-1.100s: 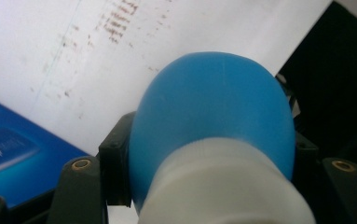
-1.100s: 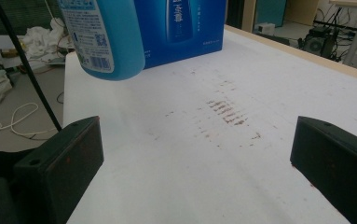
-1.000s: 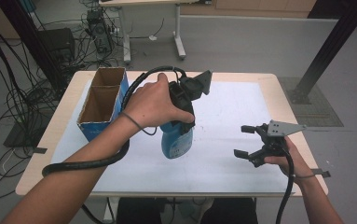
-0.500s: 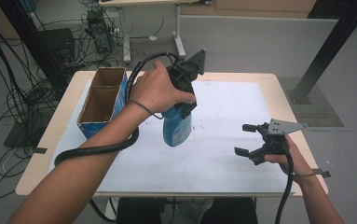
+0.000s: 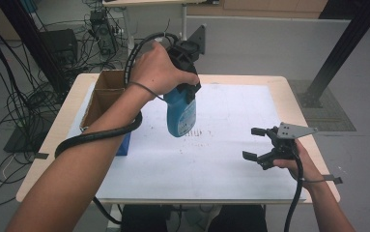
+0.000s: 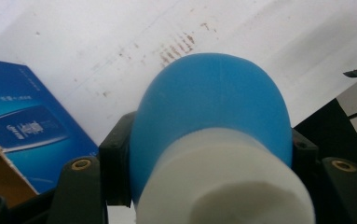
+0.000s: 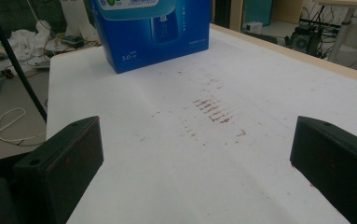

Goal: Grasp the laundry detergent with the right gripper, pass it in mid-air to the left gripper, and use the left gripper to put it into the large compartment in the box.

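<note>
A blue bottle [image 5: 180, 113] with a white neck hangs upright in the air over the white sheet, held by its upper part. My left gripper [image 5: 188, 87] is shut on it, the person's hand wrapped around the gripper body. In the left gripper view the blue bottle [image 6: 213, 107] bulges between the two black jaws, its white neck [image 6: 223, 186] closest to the camera. My right gripper [image 5: 260, 144] rests low at the table's right, open, nothing between its fingers [image 7: 59, 163].
An open blue carton [image 5: 105, 104] with a brown cardboard inside stands at the table's left; its printed side [image 7: 157, 32] faces the right gripper. Brown smudges [image 5: 197, 133] mark the white sheet [image 5: 231, 164] under the bottle. Cables and table legs lie on the floor behind.
The left hand has lifted the blue bottle higher above the table and carried it away from the person. The right gripper has stayed where it was, still open.
</note>
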Tool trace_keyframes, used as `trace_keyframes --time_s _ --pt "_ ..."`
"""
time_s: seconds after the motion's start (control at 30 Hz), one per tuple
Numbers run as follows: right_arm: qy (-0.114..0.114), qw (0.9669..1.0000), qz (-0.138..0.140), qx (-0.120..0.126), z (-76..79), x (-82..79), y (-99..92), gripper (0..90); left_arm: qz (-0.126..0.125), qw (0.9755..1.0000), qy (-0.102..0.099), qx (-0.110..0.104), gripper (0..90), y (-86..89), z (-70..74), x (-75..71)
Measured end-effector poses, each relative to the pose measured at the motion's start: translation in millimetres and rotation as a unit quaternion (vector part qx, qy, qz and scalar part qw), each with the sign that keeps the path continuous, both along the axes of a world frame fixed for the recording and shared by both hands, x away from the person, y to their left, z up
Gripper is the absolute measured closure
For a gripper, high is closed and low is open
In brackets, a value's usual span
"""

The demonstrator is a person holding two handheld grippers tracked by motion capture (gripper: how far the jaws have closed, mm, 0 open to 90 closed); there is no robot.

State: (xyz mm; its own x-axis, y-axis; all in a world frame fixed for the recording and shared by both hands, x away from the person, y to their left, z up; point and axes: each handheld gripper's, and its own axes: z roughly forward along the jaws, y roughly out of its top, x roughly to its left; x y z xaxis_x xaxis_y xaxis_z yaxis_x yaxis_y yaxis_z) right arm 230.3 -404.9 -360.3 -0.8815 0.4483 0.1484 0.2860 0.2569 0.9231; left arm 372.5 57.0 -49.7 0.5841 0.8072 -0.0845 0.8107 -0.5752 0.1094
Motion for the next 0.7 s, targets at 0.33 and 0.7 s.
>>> trace_keyframes --time_s 0.33,0.7 --pt "-0.003 1.0 -0.005 0.004 -0.1 0.6 -0.3 2.3 0.041 0.9991 -0.001 -0.01 37.5 18.3 14.7 16.6" --pt "-0.003 1.0 -0.007 0.003 0.5 1.1 0.7 2.3 0.105 0.9944 -0.012 -0.005 37.5 46.0 28.9 31.4"
